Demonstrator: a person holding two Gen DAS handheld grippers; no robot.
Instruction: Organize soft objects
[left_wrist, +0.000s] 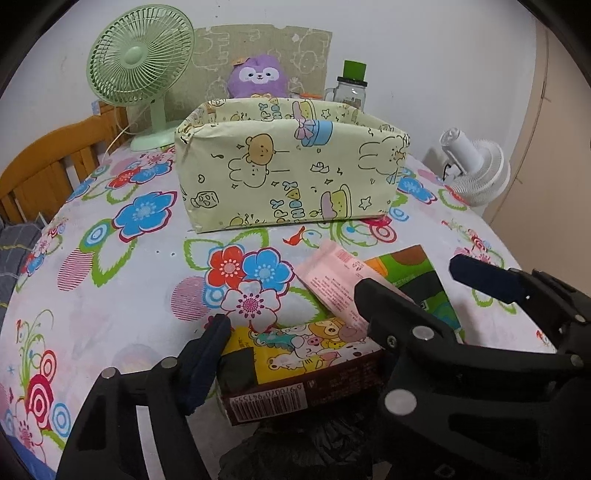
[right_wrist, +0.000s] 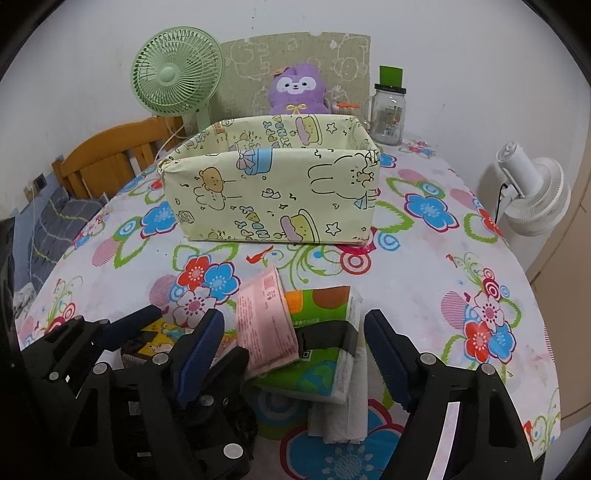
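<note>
A pale yellow cartoon-print storage box (left_wrist: 288, 173) (right_wrist: 273, 192) stands open on the floral table. In the left wrist view, my left gripper (left_wrist: 295, 332) is open around a cartoon tissue pack (left_wrist: 295, 365); its fingers sit on either side of it. A pink tissue pack (left_wrist: 340, 284) (right_wrist: 266, 325) leans on a green tissue pack (left_wrist: 417, 273) (right_wrist: 325, 332). My right gripper (right_wrist: 291, 332) is open around the pink and green packs. The left gripper (right_wrist: 129, 332) and cartoon pack (right_wrist: 159, 336) show at left in the right wrist view.
A purple plush toy (left_wrist: 258, 77) (right_wrist: 299, 88), a green desk fan (left_wrist: 140, 66) (right_wrist: 177, 70) and a glass jar with green lid (left_wrist: 351, 85) (right_wrist: 388, 110) stand behind the box. A white fan (left_wrist: 476, 162) (right_wrist: 532, 192) is off the right edge. A wooden chair (right_wrist: 110, 155) is at left.
</note>
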